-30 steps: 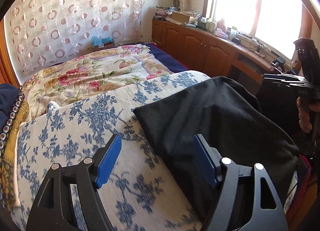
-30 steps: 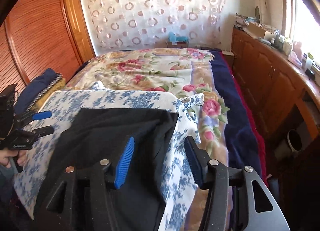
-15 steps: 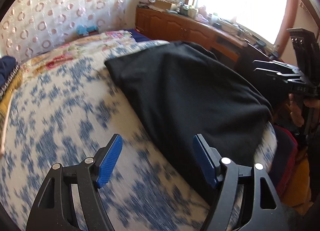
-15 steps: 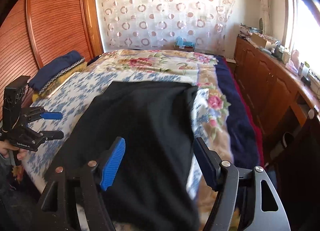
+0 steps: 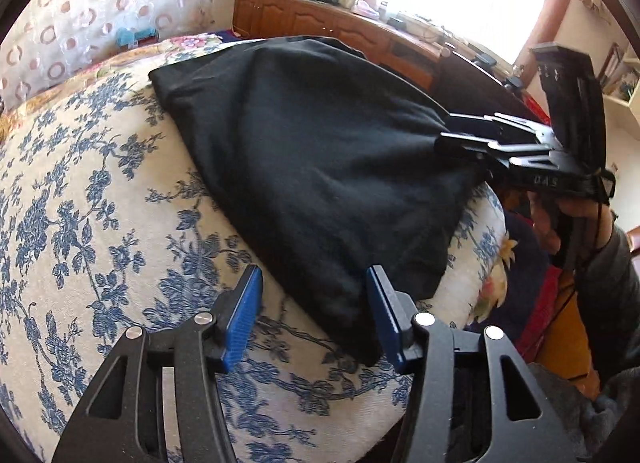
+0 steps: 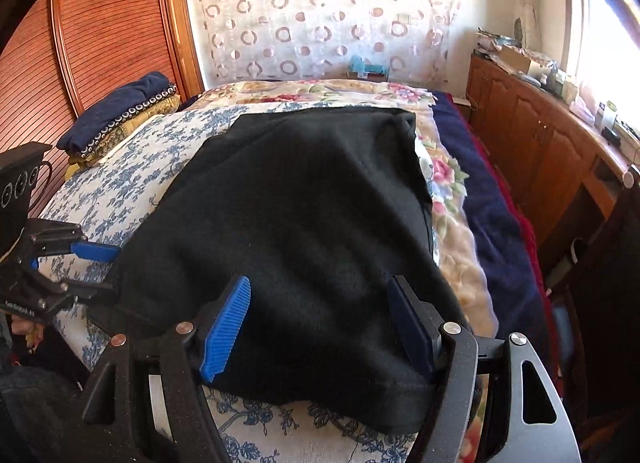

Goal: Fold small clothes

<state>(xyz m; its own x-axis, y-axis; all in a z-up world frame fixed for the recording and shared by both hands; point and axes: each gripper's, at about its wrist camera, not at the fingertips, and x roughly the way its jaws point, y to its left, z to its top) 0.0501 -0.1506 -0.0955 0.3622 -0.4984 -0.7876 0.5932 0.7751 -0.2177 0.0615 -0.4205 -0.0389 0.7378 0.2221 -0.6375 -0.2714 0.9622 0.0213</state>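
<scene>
Black garment [image 5: 320,167] spread on blue-floral cloth [image 5: 100,191], hem at near edge. Left gripper [image 5: 314,315] closing around near corner, pads not yet pressing; right gripper [image 6: 320,323] released, astride hem. Best: pinch both corners evenly before lifting.

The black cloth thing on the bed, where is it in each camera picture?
Left wrist view: the black fabric garment fills the middle, running from upper left down to the near edge.
Right wrist view: it fills the centre and bottom.
Shared landmark: the white bedcover with blue flowers lies under it, on its left.
</scene>
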